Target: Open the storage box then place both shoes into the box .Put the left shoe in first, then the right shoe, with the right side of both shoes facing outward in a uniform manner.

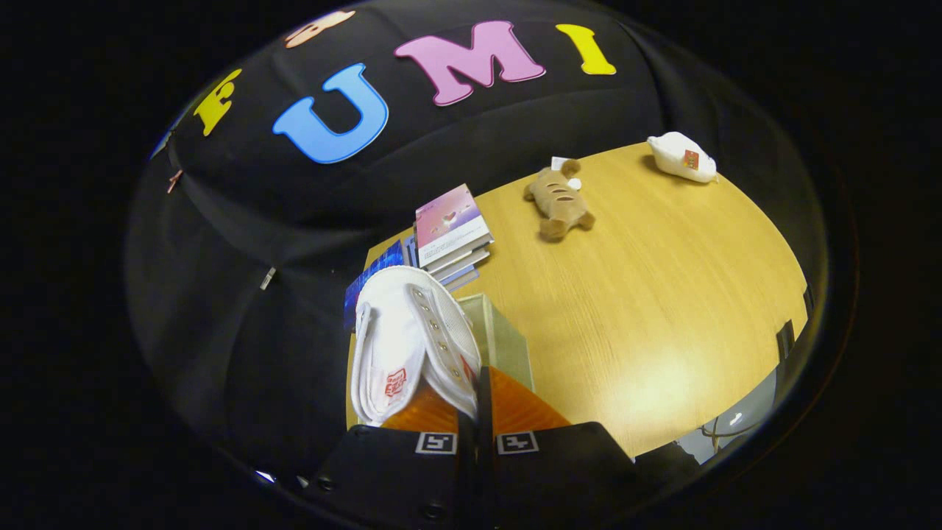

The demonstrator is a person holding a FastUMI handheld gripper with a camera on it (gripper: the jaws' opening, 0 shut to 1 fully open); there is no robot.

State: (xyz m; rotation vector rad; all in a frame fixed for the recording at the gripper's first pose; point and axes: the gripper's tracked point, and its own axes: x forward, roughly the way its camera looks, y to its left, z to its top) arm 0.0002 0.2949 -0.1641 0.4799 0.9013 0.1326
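Overhead lighting produces a broad glare patch on the counter (662, 309) nearest the viewer. The white shoe (408, 338) is brightly lit and sharp. Fisheye distortion bends the counter edge strongly. Periphery darkens. The soft toy (557, 200) casts a short, soft shadow.

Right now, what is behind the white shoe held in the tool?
Behind the white shoe, a stack of books lies on the wooden table; the shoe covers the stack's near end. The tool is shut on the shoe.
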